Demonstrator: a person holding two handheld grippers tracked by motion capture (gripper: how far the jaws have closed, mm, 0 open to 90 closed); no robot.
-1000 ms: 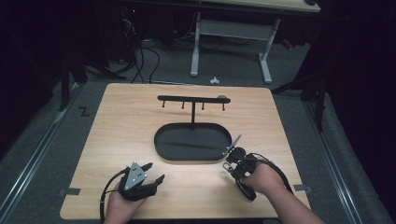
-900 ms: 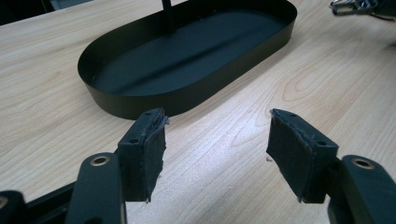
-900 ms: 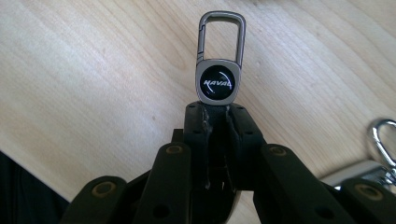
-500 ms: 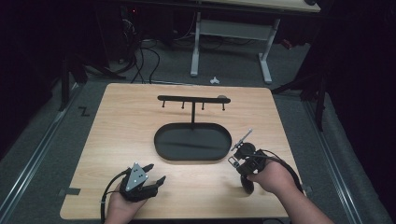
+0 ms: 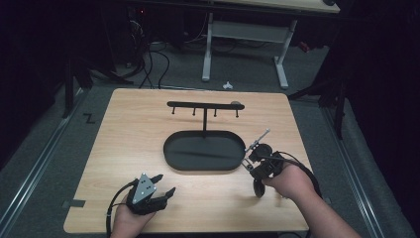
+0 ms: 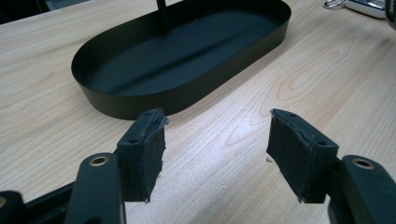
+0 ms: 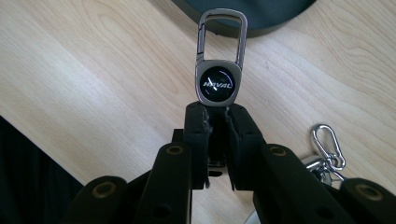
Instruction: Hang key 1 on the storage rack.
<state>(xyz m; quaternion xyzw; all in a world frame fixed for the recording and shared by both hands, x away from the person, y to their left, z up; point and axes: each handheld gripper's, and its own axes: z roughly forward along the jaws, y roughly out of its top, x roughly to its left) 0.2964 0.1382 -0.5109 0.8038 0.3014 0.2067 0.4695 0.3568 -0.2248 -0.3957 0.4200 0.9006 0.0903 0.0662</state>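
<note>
Right gripper (image 7: 217,116): clenched on a metal key fob (image 7: 218,84), its jaws pinching the fob's lower edge so the round black badge and the carabiner loop stand clear above the pads.
Right gripper, high view (image 5: 255,157): at about 4 o'clock on the table (image 5: 124,148), just off the right end of the oval tray (image 5: 171,148).
Key fob, high view (image 5: 258,140): raised off the wood, pointing toward 1 o'clock, its tip above the table beside the tray's rim.
Small snap hook (image 7: 328,145): hangs at 4 o'clock of the fob in the right gripper view, beside the jaws.
Left gripper (image 6: 217,147): released, jaws wide apart with bare wood between the pads.
Left gripper, high view (image 5: 161,186): at about 7 o'clock on the table, low over the wood, aimed at the tray.
Hook stand (image 5: 204,105): a bar on a post rising from the tray, at 12 o'clock of it.
</note>
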